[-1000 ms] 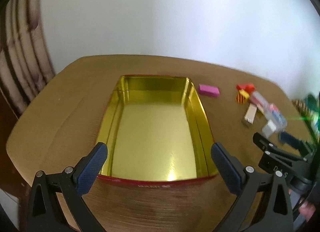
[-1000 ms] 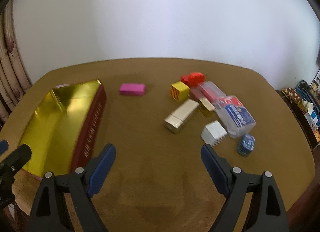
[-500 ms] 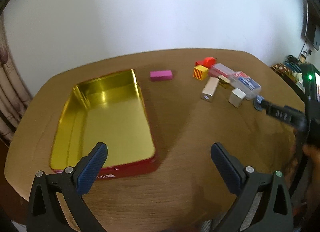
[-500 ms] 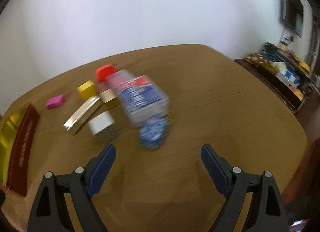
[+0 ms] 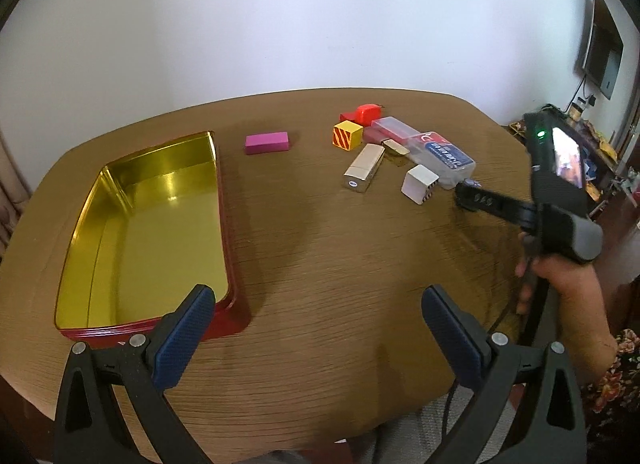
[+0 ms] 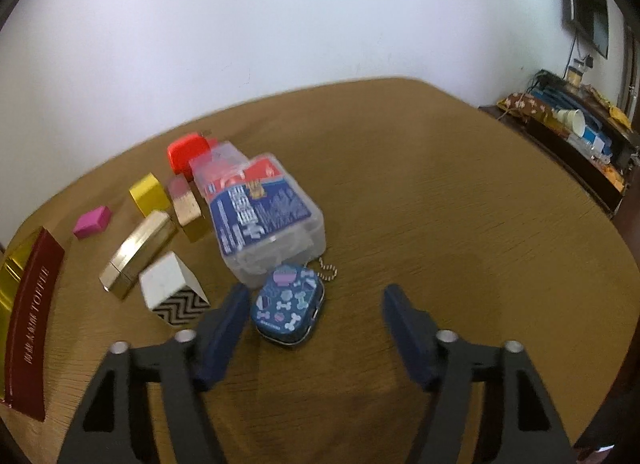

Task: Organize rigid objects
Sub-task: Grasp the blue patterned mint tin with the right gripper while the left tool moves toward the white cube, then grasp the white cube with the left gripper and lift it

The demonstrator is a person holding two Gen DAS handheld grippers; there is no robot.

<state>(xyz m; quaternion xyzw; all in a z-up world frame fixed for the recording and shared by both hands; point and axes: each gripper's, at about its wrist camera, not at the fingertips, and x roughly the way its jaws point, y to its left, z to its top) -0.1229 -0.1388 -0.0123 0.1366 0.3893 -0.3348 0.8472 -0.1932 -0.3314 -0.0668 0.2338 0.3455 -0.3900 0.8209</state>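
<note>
awaiting sorting: gold-lined red tin [image 5: 144, 223] holds nothing, side lettering reads partly "toffee". loose on table [image 5: 340, 264], well apart from tin: pink block [image 5: 267, 143], striped cube [image 5: 347, 135], gold bar [image 5: 365, 161], white cube [image 5: 419, 183], clear case [image 6: 260, 219] with unreadable blue label. right gripper [image 6: 316, 328] spread wide around bone-print blue case [image 6: 289, 310], not gripping. left gripper [image 5: 316, 330] spread, carrying nothing.

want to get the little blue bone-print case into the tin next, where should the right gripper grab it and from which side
Grip the blue case across its two long rounded sides, coming down from above and slightly behind it, much as the right gripper is lined up now. It lies flat, so only its sides give the fingers purchase. The left finger must slip between the case and the white zigzag block; keep clear of the bead chain at the far end.
</note>
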